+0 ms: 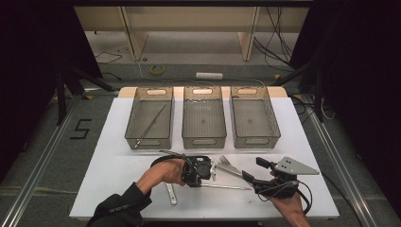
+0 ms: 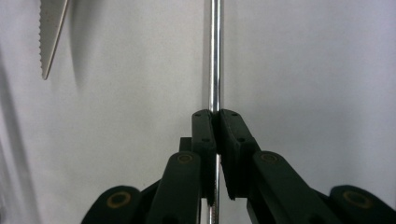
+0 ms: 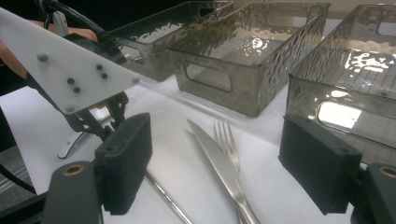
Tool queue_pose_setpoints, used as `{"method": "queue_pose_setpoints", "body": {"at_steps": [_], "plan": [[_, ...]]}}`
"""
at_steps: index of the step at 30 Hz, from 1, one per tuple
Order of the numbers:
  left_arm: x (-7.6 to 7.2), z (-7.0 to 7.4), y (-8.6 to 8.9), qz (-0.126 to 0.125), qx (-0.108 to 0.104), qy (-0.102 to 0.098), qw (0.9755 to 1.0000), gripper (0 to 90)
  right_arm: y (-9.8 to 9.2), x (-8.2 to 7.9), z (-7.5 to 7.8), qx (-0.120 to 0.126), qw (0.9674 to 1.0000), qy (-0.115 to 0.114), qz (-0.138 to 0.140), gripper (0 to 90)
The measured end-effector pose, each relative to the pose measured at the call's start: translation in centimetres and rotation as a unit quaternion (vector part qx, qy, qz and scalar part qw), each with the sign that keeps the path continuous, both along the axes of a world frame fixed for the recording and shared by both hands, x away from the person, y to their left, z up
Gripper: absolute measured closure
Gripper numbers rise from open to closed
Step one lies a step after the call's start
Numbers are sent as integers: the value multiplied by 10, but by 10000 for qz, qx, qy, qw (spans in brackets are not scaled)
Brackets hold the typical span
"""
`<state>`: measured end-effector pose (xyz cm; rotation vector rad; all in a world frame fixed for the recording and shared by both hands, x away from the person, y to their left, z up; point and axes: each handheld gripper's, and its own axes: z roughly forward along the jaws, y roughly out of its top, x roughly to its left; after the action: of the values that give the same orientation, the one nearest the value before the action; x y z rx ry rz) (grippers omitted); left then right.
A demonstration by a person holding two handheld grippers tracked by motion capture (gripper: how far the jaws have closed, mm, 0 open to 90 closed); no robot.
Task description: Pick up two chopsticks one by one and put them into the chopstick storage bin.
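Observation:
My left gripper [image 1: 204, 182] [image 2: 215, 114] is shut on a thin metal rod [image 2: 215, 56] that runs straight out between its jaws; in the high view the rod [image 1: 227, 187] lies low over the white table and points right. My right gripper [image 1: 255, 170] [image 3: 217, 126] stands open just right of it, with nothing between its pads. A knife [image 1: 231, 169] [image 3: 219, 163] and a fork [image 1: 226, 161] [image 3: 228, 137] lie side by side in front of the right gripper. The knife's serrated tip [image 2: 49, 37] shows in the left gripper view.
Three grey see-through bins stand in a row at the back: left [image 1: 149, 137], middle [image 1: 204, 138], right [image 1: 254, 137]. The left bin holds another thin rod [image 1: 151, 125]. One more metal utensil [image 1: 171, 194] lies near the front edge, under the left forearm.

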<state>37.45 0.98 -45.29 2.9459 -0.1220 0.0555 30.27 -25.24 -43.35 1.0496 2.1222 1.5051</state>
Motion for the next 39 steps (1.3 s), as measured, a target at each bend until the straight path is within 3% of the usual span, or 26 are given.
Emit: {"method": "queue_pose_setpoints", "body": {"at_steps": [5,12,18,27,33,36,39], "plan": [[-1,9,3,-20,-146,-68,9999,846,0,0,0,7,10000,-1,-11,262],[-6,22,9,13,-381,3,9993,847,0,1,0,11,10000,3,-12,263],[-11,31,11,7,-515,-103,9986,847,0,1,0,12,10000,5,-22,262],[-10,49,23,212,-972,-105,9950,847,-2,1,0,27,10000,-10,-45,262],[-7,61,36,448,-1242,-222,9910,847,-2,1,1,39,10000,-20,-86,262],[-5,68,43,648,-1434,-251,9872,847,-2,1,0,38,10000,-20,-72,262],[1,74,53,966,-1622,-296,9816,847,-3,1,1,49,9999,-36,-100,262]]}}
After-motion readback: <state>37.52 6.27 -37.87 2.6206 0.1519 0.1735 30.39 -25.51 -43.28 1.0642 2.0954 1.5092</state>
